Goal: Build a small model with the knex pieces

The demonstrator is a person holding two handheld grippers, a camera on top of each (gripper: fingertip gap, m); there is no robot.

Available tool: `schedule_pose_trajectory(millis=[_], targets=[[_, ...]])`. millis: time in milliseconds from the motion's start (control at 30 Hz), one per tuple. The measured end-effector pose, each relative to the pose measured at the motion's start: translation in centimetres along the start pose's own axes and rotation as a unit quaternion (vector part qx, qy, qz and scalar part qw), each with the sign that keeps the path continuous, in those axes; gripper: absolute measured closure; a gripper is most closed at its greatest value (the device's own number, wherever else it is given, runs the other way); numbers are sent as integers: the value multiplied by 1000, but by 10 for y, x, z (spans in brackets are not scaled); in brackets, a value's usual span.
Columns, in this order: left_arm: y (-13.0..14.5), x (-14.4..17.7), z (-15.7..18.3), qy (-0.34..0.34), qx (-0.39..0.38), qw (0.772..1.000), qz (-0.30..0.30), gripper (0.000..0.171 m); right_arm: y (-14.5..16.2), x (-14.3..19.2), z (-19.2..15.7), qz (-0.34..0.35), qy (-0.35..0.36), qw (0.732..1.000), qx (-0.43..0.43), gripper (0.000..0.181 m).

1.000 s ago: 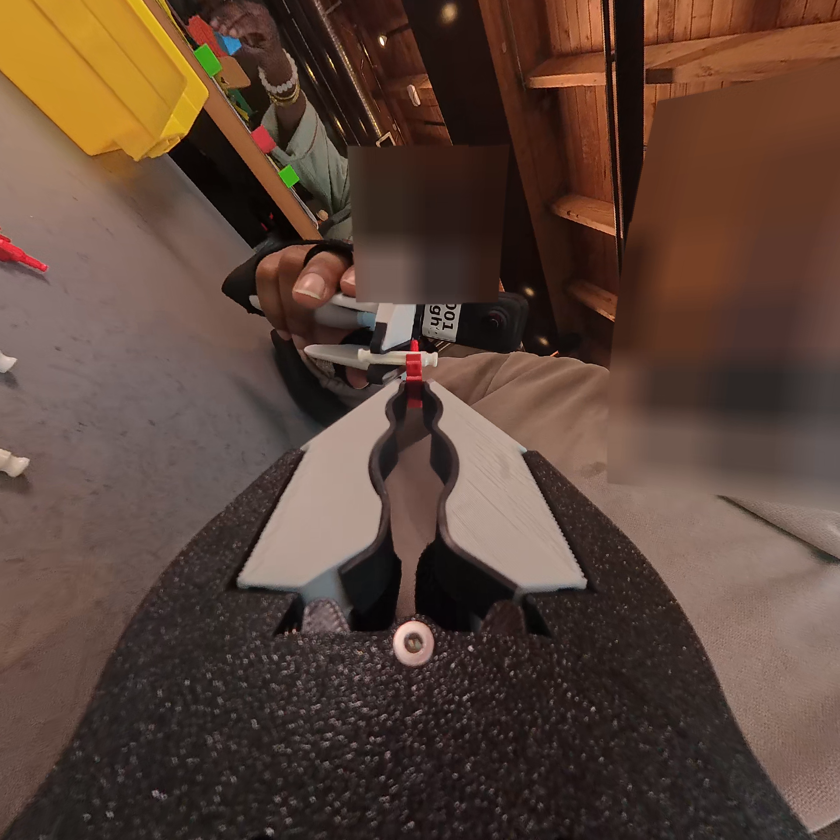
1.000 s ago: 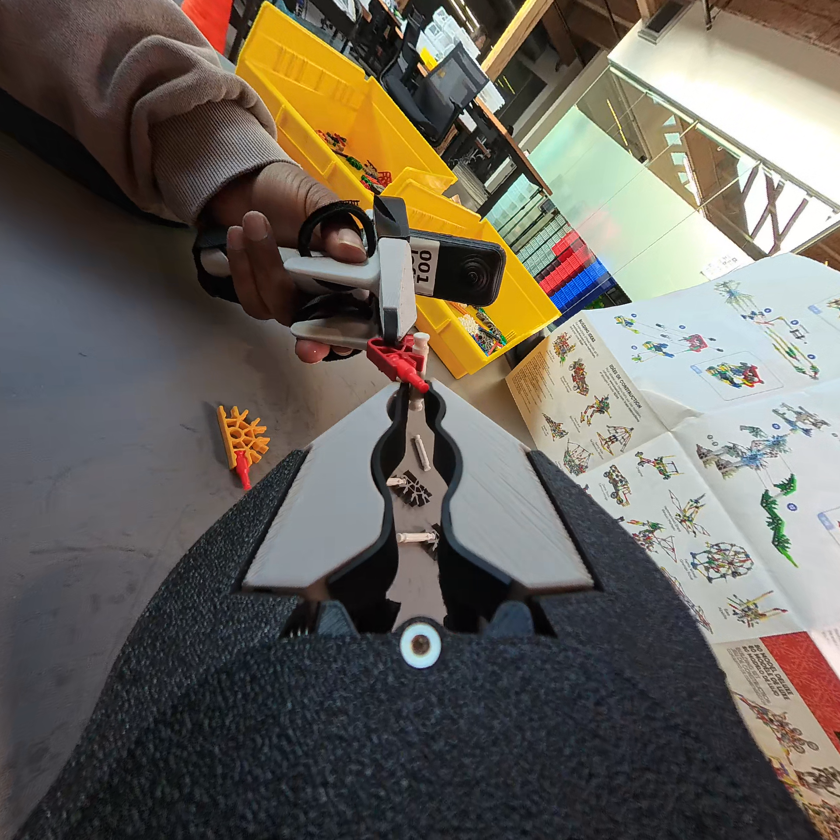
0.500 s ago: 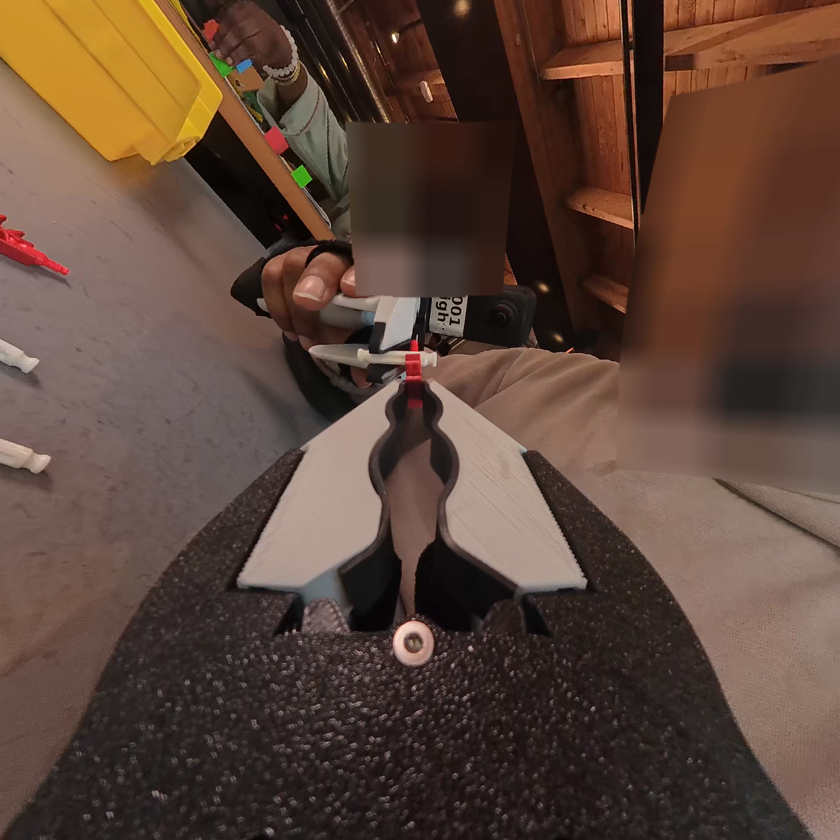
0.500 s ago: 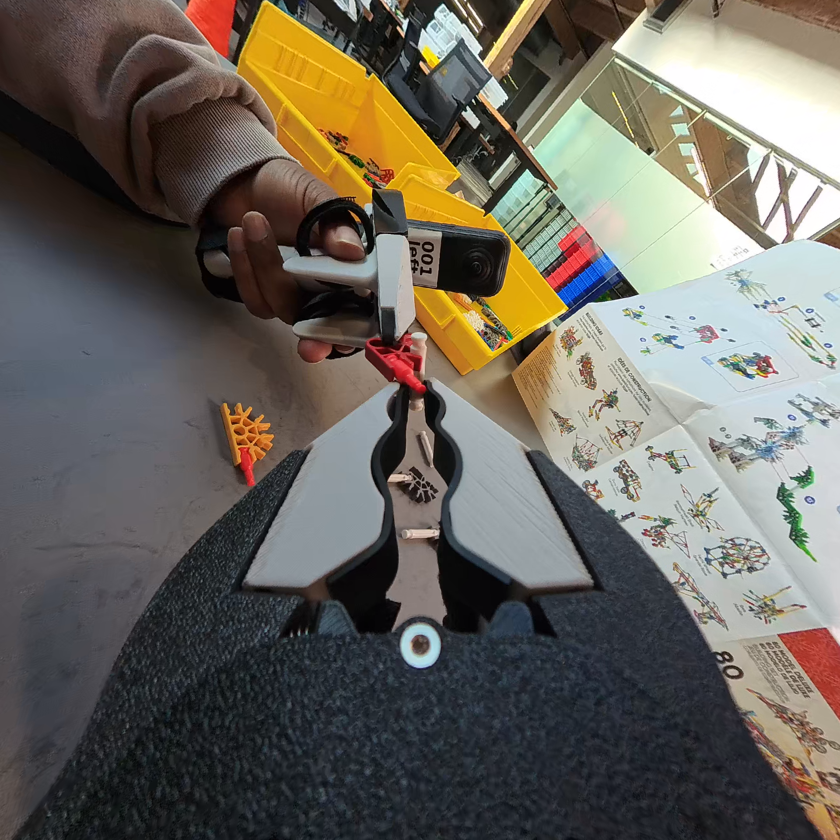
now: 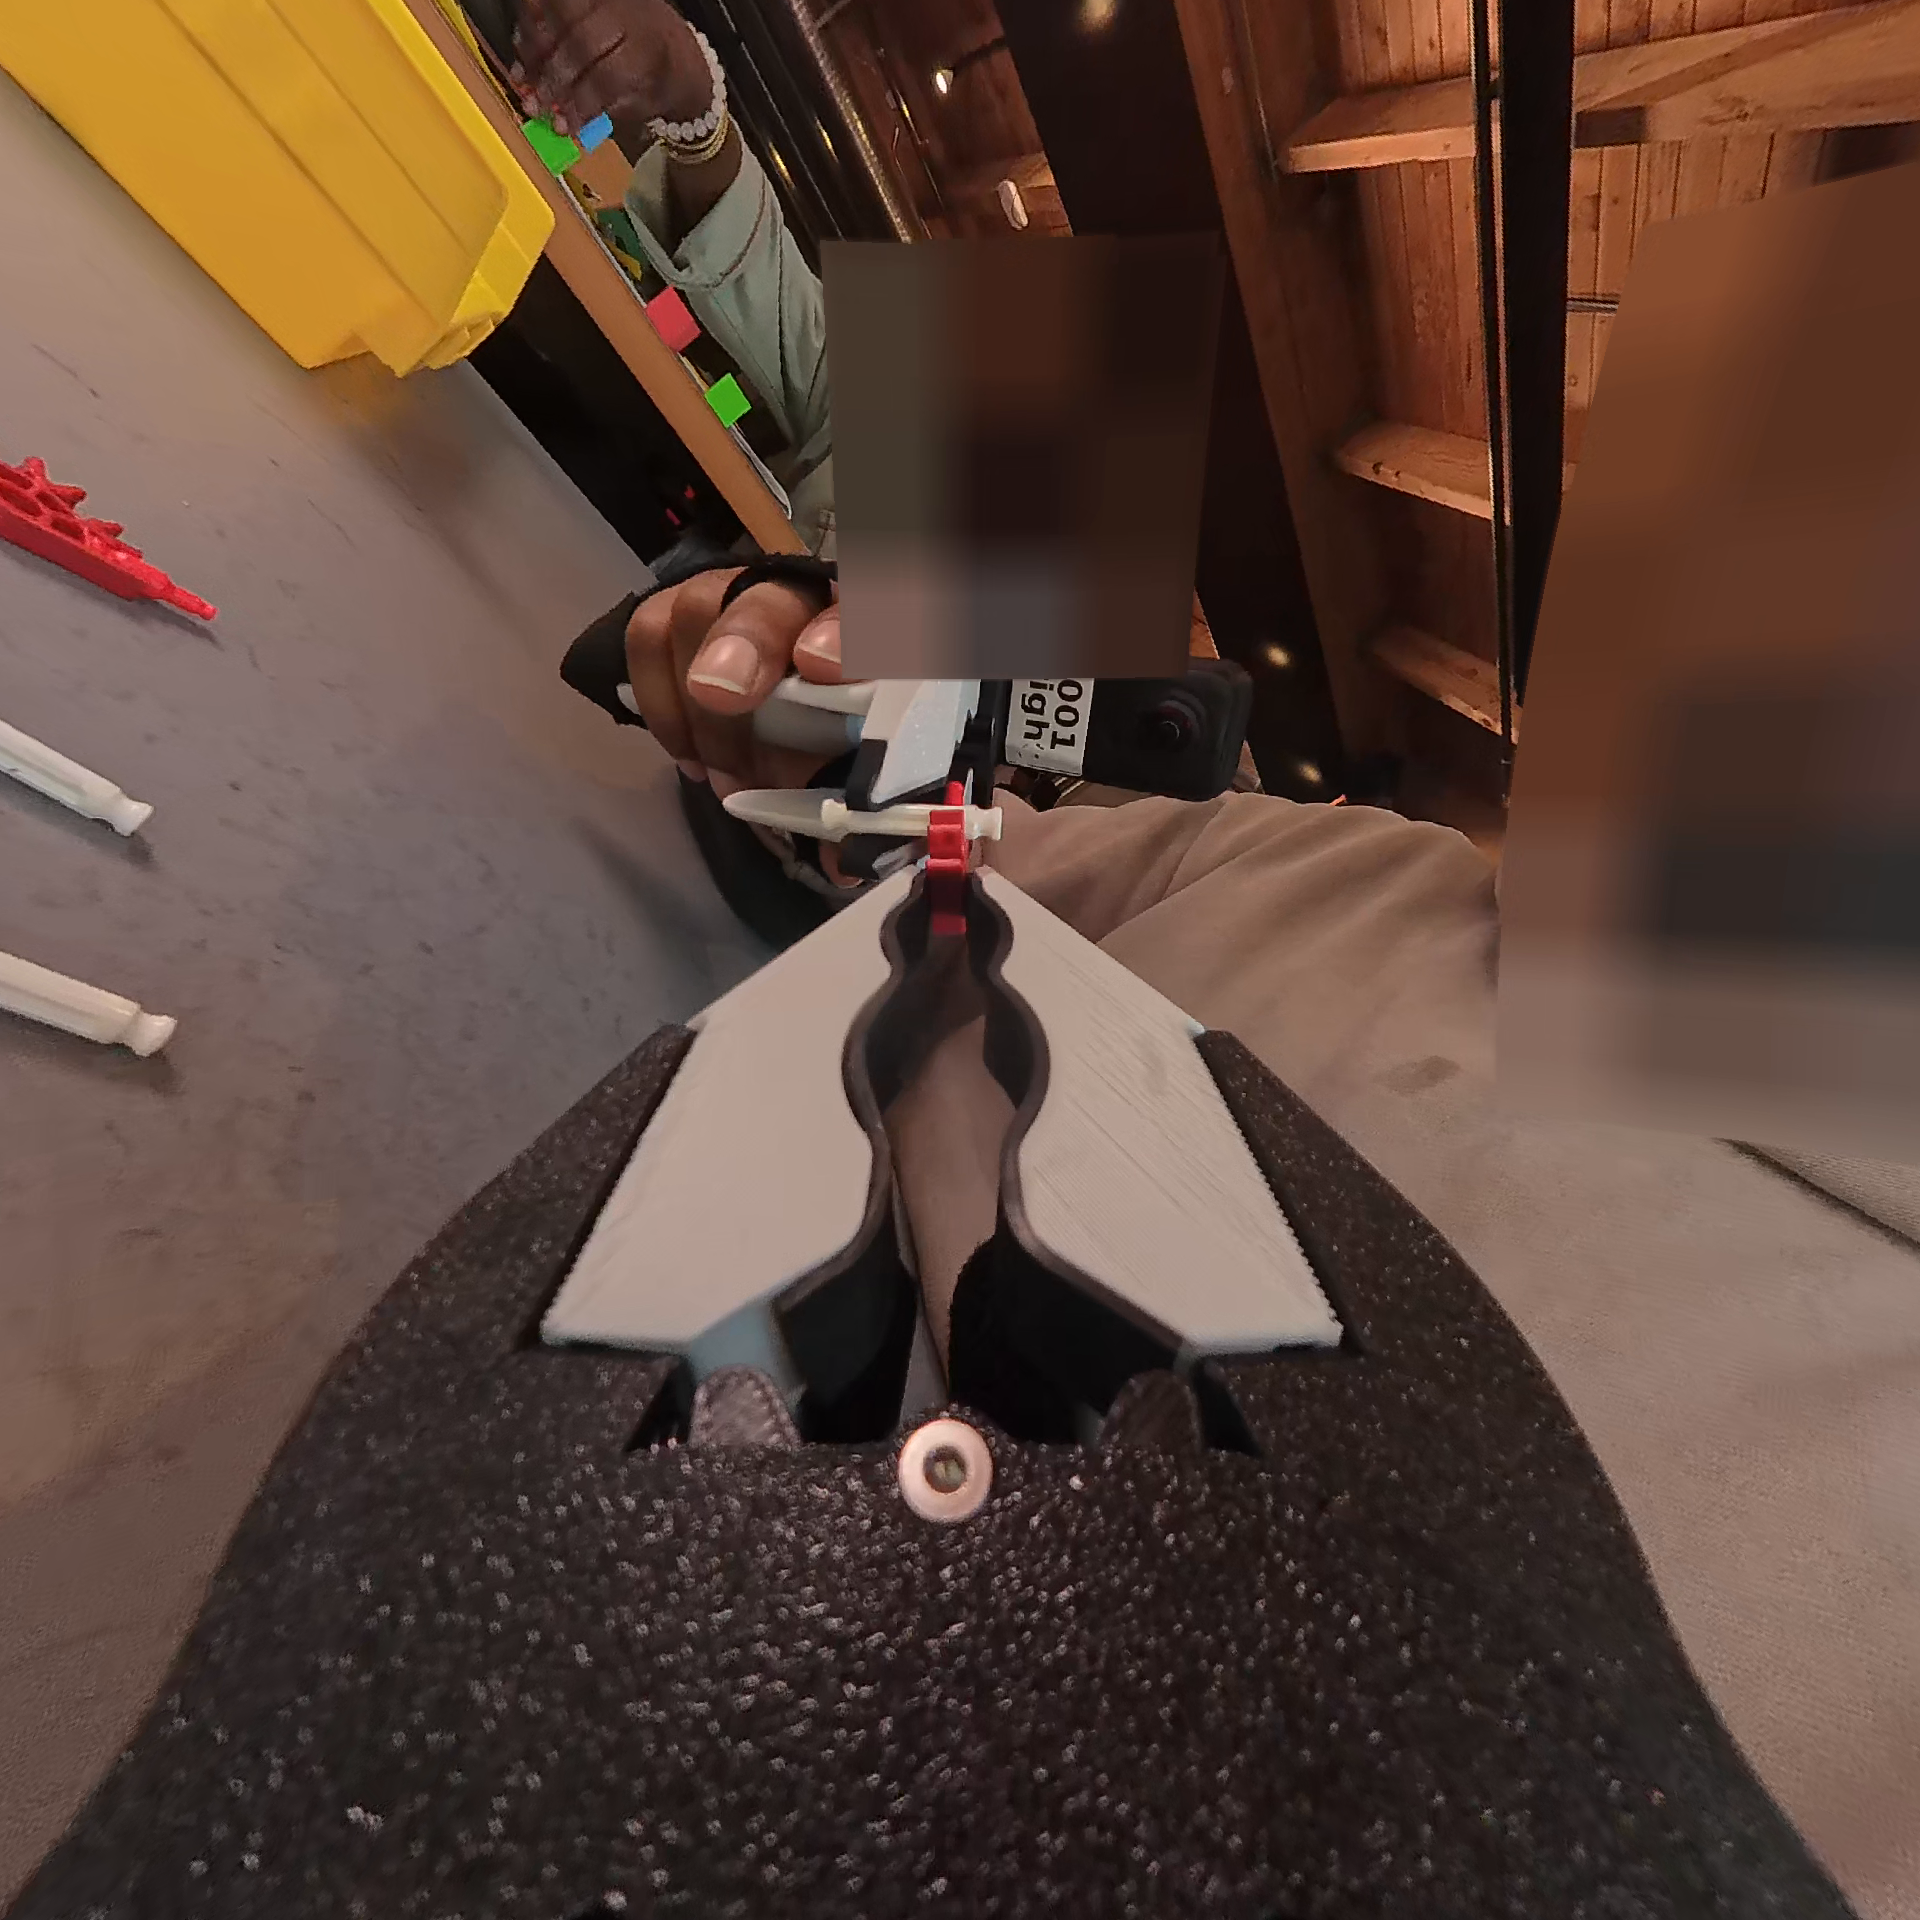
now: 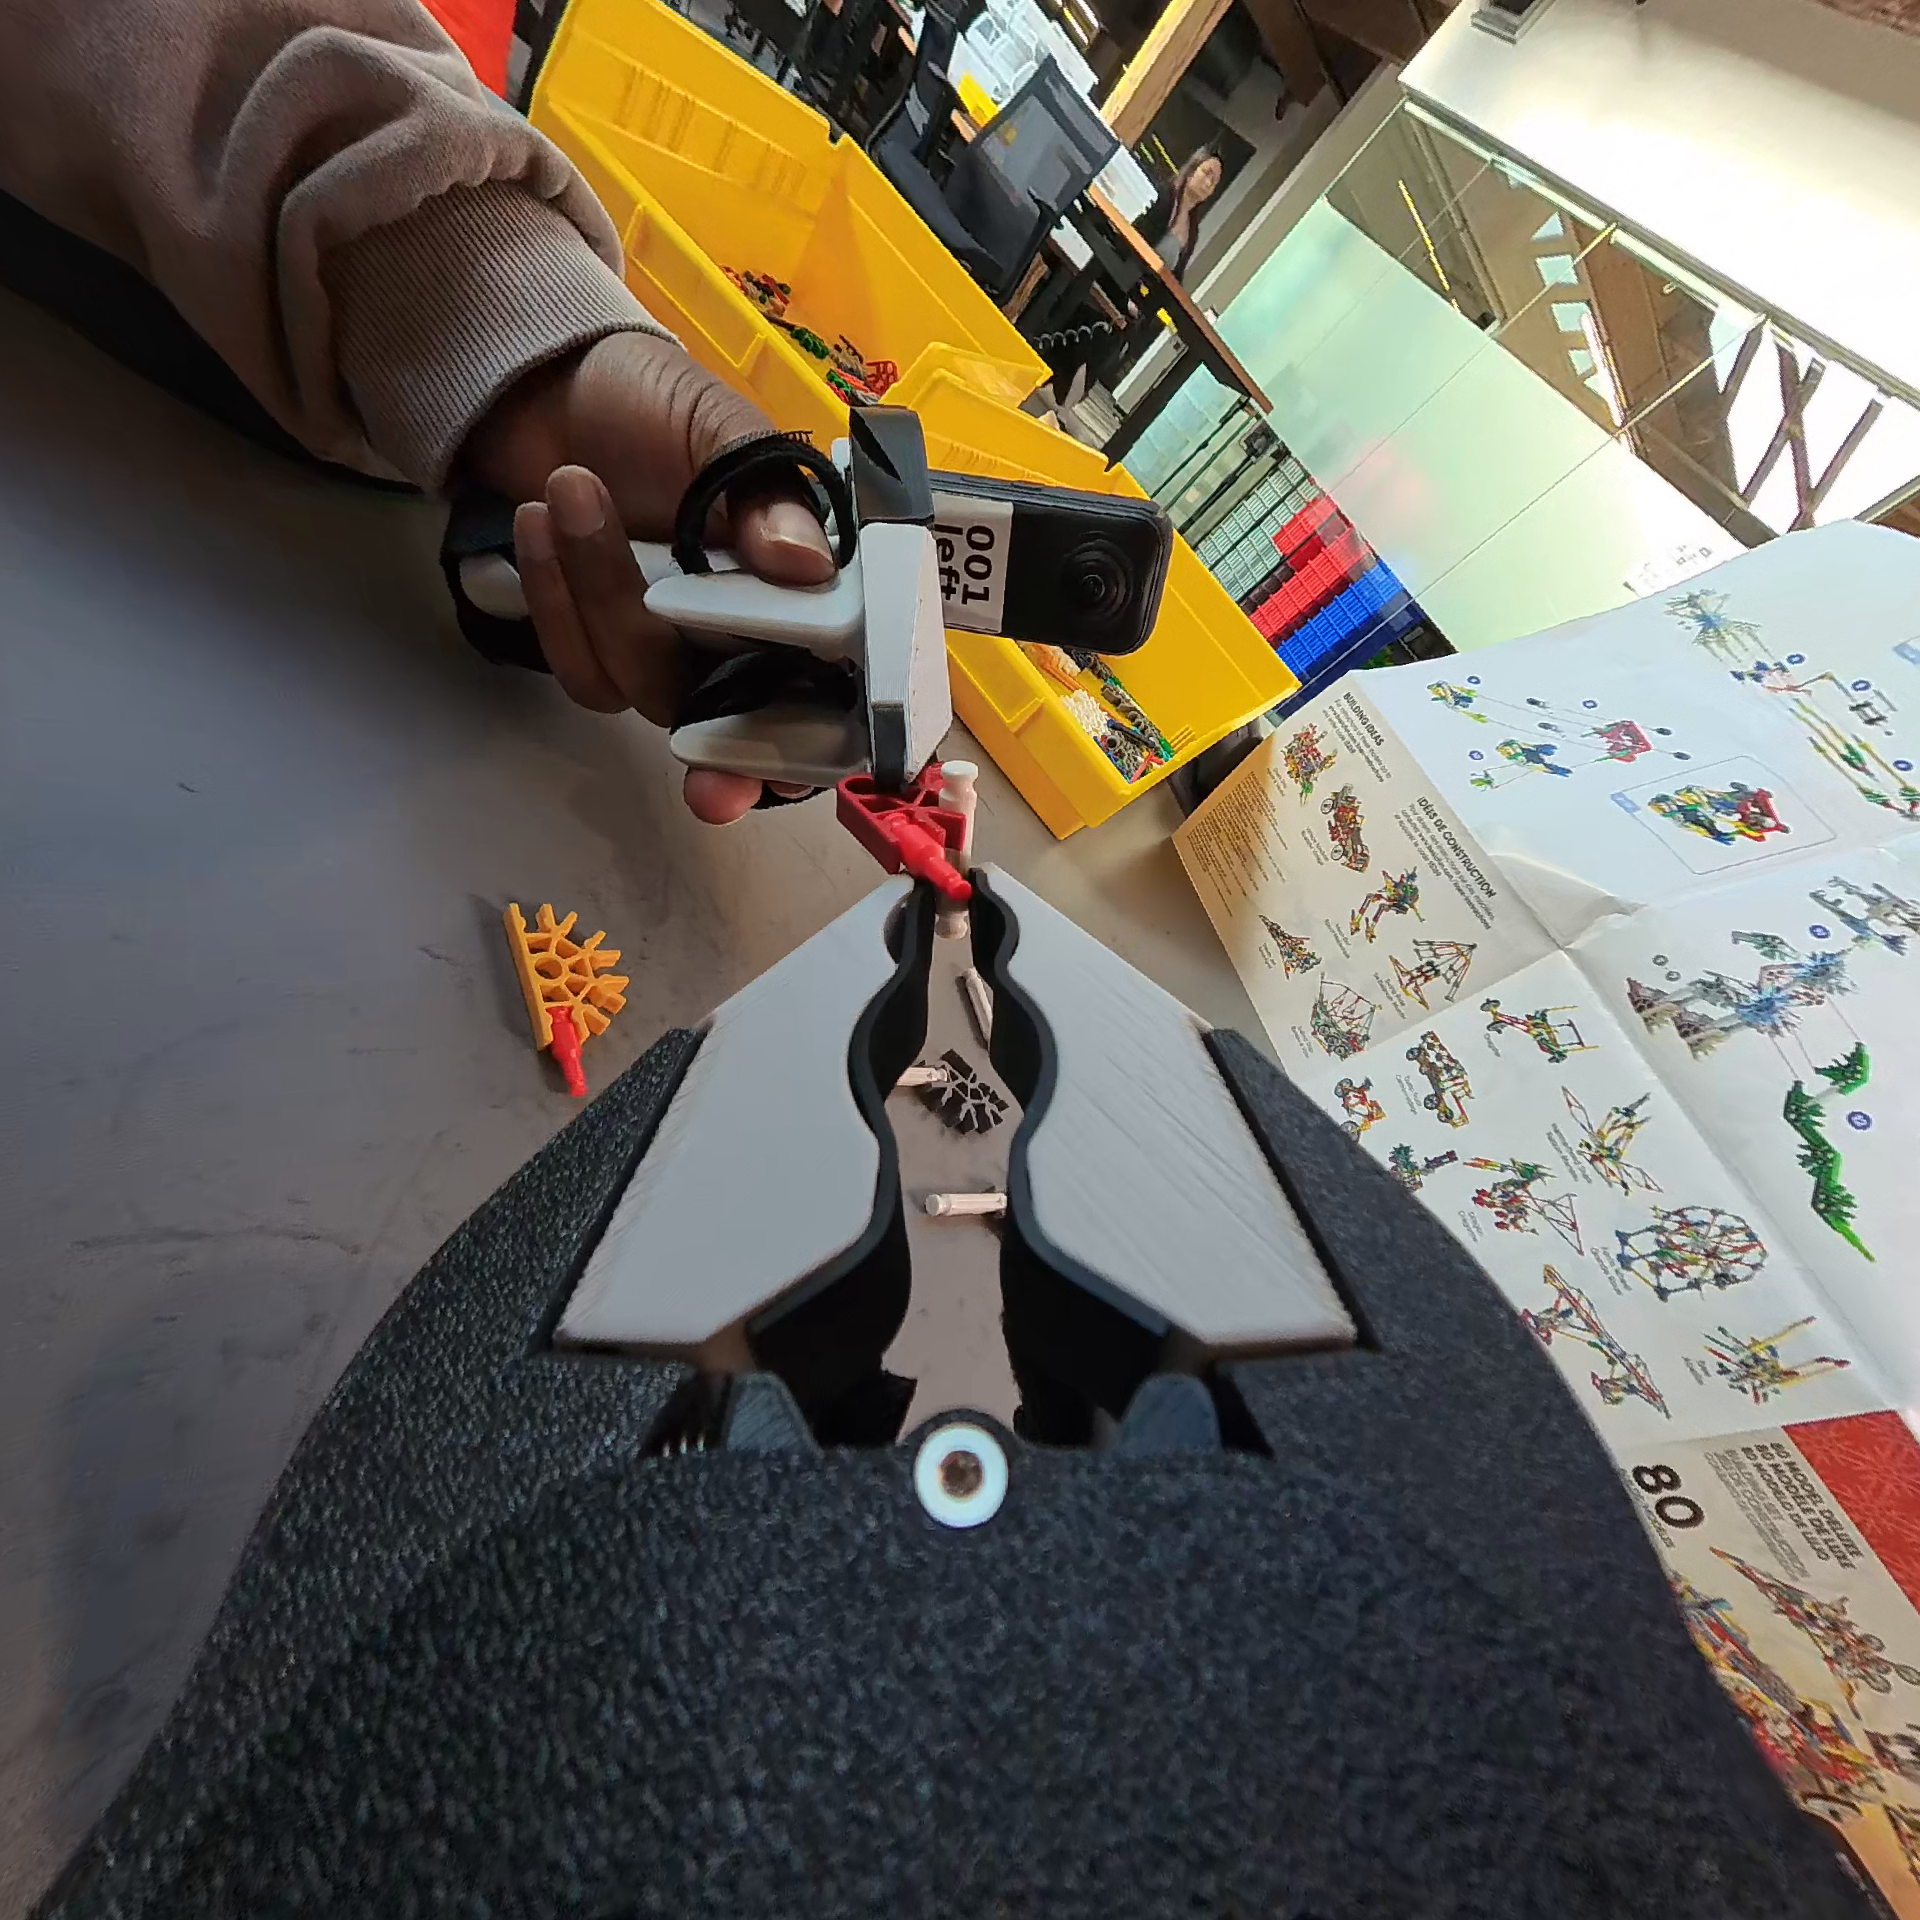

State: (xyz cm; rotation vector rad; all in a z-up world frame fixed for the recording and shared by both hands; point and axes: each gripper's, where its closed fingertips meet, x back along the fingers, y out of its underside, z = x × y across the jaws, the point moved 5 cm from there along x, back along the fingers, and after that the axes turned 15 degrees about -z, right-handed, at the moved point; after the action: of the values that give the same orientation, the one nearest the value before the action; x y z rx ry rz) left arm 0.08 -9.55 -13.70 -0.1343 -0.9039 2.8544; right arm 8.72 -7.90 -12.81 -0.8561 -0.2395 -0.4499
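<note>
In the left wrist view my left gripper (image 5: 945,883) is shut on a small red connector (image 5: 945,862), held above the grey table (image 5: 312,935). In the right wrist view my right gripper (image 6: 948,896) is shut on a short white rod (image 6: 958,790). The two grippers meet tip to tip. The white rod (image 5: 894,819) crosses the red connector (image 6: 894,808) at its edge and touches it. A short red rod (image 6: 930,857) sticks out of the connector toward my right fingertips. A hand holds each gripper.
Yellow bins (image 6: 727,208) (image 6: 1122,665) (image 5: 260,177) with small parts stand at the table's far side. An instruction sheet (image 6: 1558,987) lies on the right. An orange connector (image 6: 566,977), a black connector (image 6: 961,1091), white rods (image 5: 73,779) (image 5: 83,1008) and a red piece (image 5: 73,530) lie loose. The grippers are tip to tip, or close to it.
Both grippers stay shut and joined at the tips. They have shifted a little together, so the loose pieces on the table slide slightly in both views.
</note>
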Motion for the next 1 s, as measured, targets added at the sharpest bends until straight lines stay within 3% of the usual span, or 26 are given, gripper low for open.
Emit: schedule_pose_trajectory(millis=[567,1000], targets=[[1,2,-7,-17,6,1000,2,166,7,-5,-2,-20,10,1000,3,178],[0,3,-9,-45,-6,999,-2,166,11,-8,-2,-10,-19,999,-49,177]])
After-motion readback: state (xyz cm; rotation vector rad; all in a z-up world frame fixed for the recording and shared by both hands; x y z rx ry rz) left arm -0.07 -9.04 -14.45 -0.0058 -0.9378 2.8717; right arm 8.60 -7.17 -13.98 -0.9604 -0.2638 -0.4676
